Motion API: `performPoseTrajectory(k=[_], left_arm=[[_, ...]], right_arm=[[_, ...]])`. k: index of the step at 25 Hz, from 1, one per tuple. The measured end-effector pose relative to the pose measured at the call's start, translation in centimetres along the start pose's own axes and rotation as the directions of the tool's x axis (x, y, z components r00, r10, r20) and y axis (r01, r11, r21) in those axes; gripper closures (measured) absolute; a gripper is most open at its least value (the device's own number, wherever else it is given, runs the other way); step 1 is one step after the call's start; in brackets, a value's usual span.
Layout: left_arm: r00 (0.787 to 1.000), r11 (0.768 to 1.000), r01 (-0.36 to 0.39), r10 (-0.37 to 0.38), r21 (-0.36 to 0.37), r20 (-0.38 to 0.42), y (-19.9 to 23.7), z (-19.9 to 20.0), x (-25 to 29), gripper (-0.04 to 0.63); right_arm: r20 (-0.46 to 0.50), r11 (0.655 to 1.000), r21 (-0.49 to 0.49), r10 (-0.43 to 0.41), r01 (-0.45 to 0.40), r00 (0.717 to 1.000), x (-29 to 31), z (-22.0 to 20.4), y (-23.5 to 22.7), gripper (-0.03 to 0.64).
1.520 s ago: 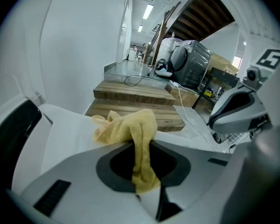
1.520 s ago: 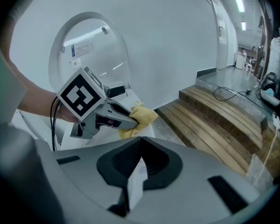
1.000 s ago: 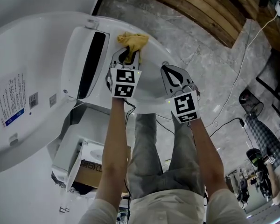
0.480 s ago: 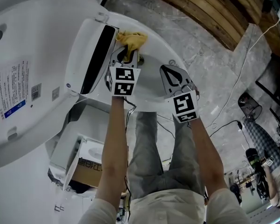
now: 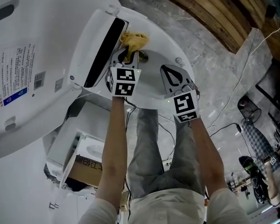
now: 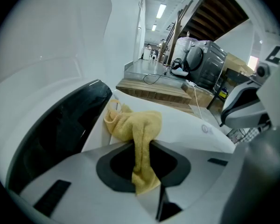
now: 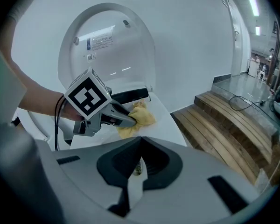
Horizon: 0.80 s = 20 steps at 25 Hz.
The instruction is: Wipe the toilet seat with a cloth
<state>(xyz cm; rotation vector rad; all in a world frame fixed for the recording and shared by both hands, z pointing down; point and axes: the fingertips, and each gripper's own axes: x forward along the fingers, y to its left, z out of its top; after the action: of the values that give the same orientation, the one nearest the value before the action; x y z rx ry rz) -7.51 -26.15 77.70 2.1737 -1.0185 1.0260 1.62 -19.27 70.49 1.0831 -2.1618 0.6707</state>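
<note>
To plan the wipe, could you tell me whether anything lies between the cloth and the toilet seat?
Nothing visible does. The yellow cloth, clamped in the left hand-held gripper, rests on the white toilet seat; the right hand-held gripper, shut and empty, is off to its right.

left hand-held gripper / right hand-held gripper: grey, black-white markers | trousers: grey
</note>
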Motion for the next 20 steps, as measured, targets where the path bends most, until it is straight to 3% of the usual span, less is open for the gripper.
performPoseTrajectory(k=[20], left_arm=[[0.999,0.998,-0.044,0.043,-0.042,-0.021,0.7,-6.8,-4.3,0.512]], right_arm=[[-0.01,0.997,-0.055,0.052,-0.052,0.999,-0.4,-1.4,4.8,0.609]])
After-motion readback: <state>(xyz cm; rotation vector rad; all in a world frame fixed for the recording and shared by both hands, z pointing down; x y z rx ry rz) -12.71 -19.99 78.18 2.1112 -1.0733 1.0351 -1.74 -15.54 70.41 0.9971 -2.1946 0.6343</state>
